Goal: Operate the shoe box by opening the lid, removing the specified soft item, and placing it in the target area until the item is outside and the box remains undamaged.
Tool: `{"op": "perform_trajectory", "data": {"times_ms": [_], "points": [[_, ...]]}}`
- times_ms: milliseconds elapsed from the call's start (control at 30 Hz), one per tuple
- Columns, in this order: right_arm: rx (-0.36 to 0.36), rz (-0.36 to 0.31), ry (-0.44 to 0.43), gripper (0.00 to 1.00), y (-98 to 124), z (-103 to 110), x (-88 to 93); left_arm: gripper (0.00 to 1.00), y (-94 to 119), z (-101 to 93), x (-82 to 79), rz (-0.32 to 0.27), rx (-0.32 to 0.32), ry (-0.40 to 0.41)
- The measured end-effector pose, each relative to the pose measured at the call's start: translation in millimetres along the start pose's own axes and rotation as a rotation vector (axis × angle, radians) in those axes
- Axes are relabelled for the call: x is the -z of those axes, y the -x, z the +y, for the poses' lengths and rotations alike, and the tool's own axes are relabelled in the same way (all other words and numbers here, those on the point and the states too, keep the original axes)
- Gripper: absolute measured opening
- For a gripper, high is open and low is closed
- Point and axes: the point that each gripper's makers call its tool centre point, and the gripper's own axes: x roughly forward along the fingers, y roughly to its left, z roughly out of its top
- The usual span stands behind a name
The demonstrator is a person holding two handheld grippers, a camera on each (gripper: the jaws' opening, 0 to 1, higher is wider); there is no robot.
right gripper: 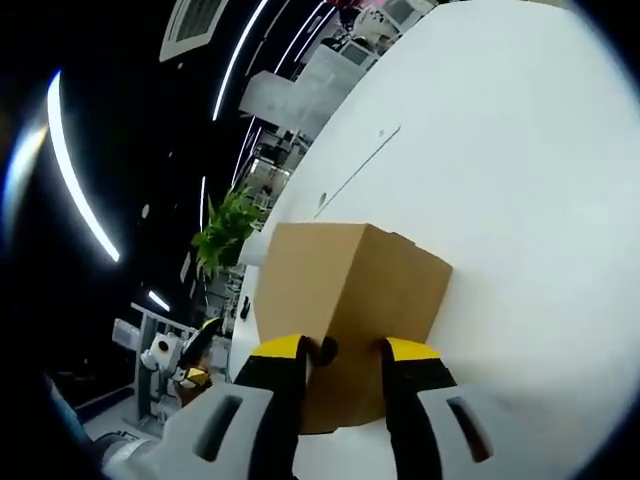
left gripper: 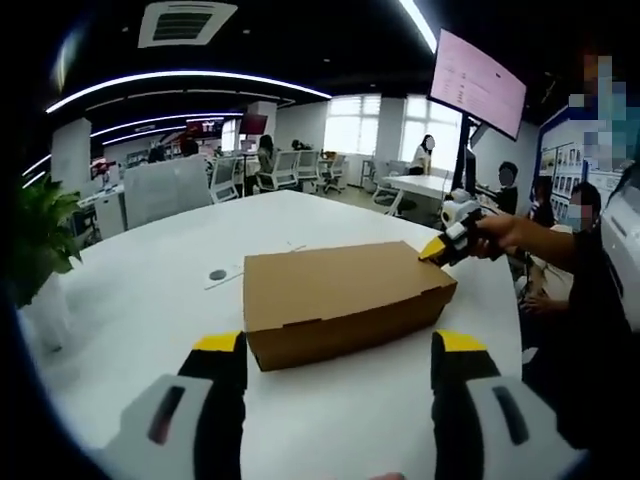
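Observation:
A closed brown cardboard shoe box (left gripper: 340,290) lies on the white table (left gripper: 150,300), its lid down. My left gripper (left gripper: 340,350) is open, its yellow-tipped jaws wide apart just short of the box's near long side. The right gripper (left gripper: 447,243) reaches in from the right and touches the box's far right top corner. In the right gripper view the box (right gripper: 350,280) lies end-on, and the right gripper (right gripper: 345,352) has its jaws half closed astride the near corner. Whether they pinch the cardboard is unclear. The box's contents are hidden.
A small dark round disc (left gripper: 217,274) and a thin strip lie on the table left of the box. A potted plant (left gripper: 35,235) stands at the table's left edge. A person (left gripper: 590,270) stands to the right; office desks and chairs fill the background.

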Motion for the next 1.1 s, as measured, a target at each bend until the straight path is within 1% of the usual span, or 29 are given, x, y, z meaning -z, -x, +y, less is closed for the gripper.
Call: {"op": "perform_trajectory", "data": {"times_ms": [33,133,233,333,367,433,467,533,667,733,800,867,967,1100], "points": [[0.000,0.002,0.002,0.29,0,0,-0.2,0.77,0,1.5,-0.6,0.004,0.004,0.013],[0.001,0.004,0.002,0.29,0,0,-0.1,0.77,-1,6.6,-2.5,0.010,0.018,0.018],[0.002,0.003,0.004,0.29,0,0,-0.3,0.76,-3,14.4,-2.6,0.026,0.018,0.016],[0.002,0.000,0.007,0.29,0,-1,-0.6,0.75,-3,25.9,-6.7,0.026,0.018,0.023],[0.002,0.001,0.007,0.29,0,0,-0.5,0.73,-3,28.3,-8.2,0.022,0.020,0.020],[0.003,0.003,0.007,0.29,0,0,0.0,0.67,-4,31.4,-18.7,-0.033,0.040,-0.017],[0.004,0.006,0.010,0.29,1,-3,-3.7,0.66,-3,34.2,-20.1,-0.037,0.048,0.003],[0.003,0.009,0.010,0.29,1,-3,-4.0,0.69,-5,35.1,-19.6,-0.017,0.079,0.071],[-0.002,0.010,0.014,0.29,0,-2,-2.5,0.71,-10,51.1,-19.1,0.010,0.039,0.053],[-0.001,0.009,0.017,0.29,0,-2,-2.6,0.71,-12,53.7,-19.6,0.008,0.049,0.055],[-0.005,0.009,0.016,0.29,0,-2,-3.3,0.71,-15,55.4,-19.4,0.003,0.068,0.074],[-0.005,0.008,0.015,0.30,0,-1,-1.8,0.71,-20,63.1,-14.8,0.029,0.058,0.100],[-0.007,0.005,0.019,0.30,0,0,-0.9,0.71,-25,70.4,-12.2,0.043,0.052,0.106],[-0.014,0.003,0.022,0.30,0,1,-0.2,0.71,-31,75.4,-9.3,0.064,0.071,0.143]]}}
